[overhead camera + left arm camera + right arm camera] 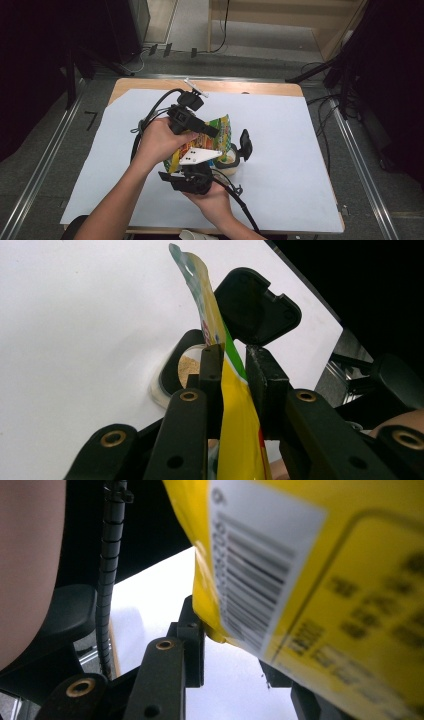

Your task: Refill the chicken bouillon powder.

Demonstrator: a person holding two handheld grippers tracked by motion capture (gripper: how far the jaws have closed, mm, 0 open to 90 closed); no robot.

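Left gripper view: yellow bag [235,410] clamped between jaws, above jar [186,371]

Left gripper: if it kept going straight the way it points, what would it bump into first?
Probably the container of tan powder with its open black lid, just beyond the left gripper, whose jaws pinch the yellow bag. Depth is hard to judge.

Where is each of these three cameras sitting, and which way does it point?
High view: above the table's near side, looking forward and down; both forearms, left gripper and right gripper hold a yellow-green plastic snack bag.
Left gripper view: along its black jaws pinching the bag, towards a clear jar of tan powder.
Right gripper view: close under the bag's barcode.
All three show the bag.
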